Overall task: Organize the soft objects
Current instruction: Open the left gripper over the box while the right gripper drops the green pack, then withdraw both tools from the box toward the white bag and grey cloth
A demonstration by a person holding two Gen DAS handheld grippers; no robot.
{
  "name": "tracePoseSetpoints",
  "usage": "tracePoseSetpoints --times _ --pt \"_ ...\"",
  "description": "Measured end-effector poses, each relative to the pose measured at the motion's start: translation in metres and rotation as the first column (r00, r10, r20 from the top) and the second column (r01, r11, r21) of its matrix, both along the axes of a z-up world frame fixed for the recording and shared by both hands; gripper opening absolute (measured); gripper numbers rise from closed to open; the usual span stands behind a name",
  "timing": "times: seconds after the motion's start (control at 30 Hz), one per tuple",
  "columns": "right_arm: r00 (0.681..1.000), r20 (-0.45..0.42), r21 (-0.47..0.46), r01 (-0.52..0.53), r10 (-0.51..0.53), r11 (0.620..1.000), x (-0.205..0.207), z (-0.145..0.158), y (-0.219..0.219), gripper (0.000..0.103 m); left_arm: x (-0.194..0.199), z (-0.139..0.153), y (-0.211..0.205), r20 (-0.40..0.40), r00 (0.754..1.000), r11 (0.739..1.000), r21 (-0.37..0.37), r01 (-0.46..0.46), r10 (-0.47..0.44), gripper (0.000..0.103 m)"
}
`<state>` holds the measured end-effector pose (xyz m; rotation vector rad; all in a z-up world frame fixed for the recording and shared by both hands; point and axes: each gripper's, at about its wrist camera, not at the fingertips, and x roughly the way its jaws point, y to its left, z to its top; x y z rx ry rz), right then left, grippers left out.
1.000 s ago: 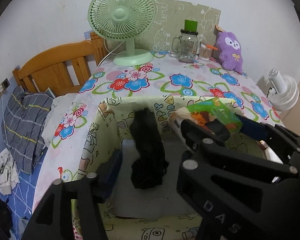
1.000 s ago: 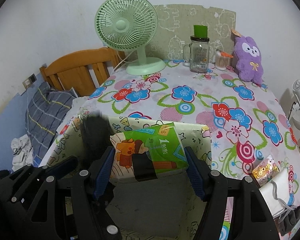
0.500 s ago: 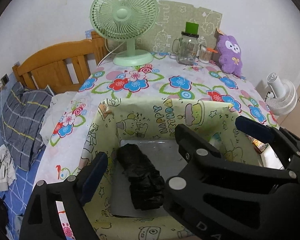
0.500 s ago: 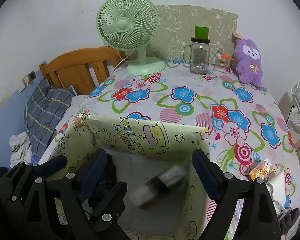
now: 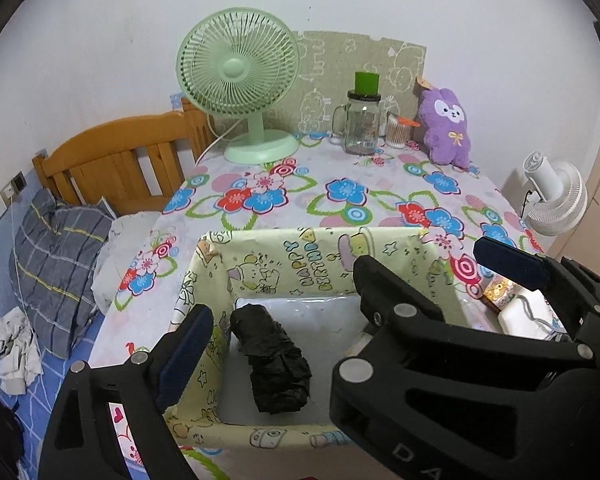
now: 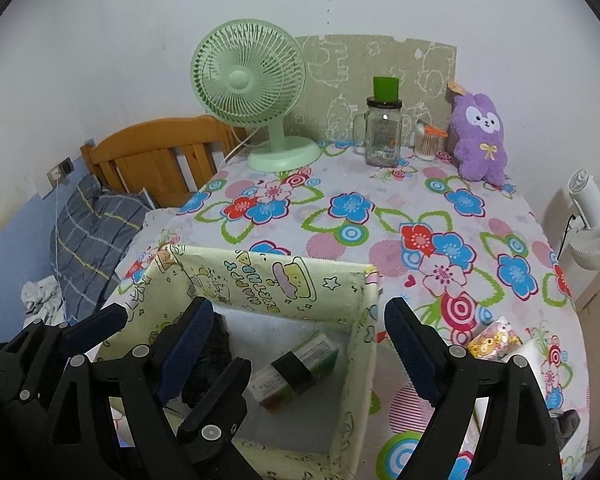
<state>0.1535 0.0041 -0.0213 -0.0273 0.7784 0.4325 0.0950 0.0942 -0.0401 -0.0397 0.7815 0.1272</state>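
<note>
Lying in the box (image 6: pixel 364 344), the green packet (image 6: pixel 300 368) seemingly sits below the right gripper's (image 6: pixel 296 344) spread fingers (image 6: pixel 408 344).

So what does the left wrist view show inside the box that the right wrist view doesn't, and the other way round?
Only the left wrist view shows the black bundle whole, lying on the floor of the box; the tissue pack is almost fully hidden there behind the right hand-held gripper. Only the right wrist view shows the green tissue pack lying in the box, with the left hand-held gripper covering most of the bundle. Both show the open-topped box, the green fan and the purple plush; both grippers are open and empty.
</note>
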Motion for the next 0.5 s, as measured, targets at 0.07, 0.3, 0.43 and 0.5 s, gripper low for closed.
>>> tracePoseSetpoints --times 0.07,0.3,0.43,0.5 --pt "1.0 0.007 0.005 0.002 -0.002 1.0 -0.003 0.004 -0.004 0.09 -0.003 0.004 -0.004 0.013 1.0 1.0 0.005 -0.001 0.0 0.094" --pt "0.999 0.048 0.015 0.007 -0.007 1.0 -0.012 0.021 -0.018 0.09 -0.013 0.02 -0.016 0.067 0.998 1.0 0.01 0.0 -0.001 0.094" --pt "0.997 0.081 0.021 0.01 -0.012 1.0 -0.019 0.032 -0.027 0.09 -0.019 0.031 -0.026 0.104 0.995 1.0 0.019 0.007 -0.009 0.094" --pt "0.995 0.098 0.026 0.014 -0.017 1.0 -0.023 0.038 -0.033 0.09 -0.022 0.035 -0.03 0.12 0.993 1.0 0.023 0.01 -0.013 0.094"
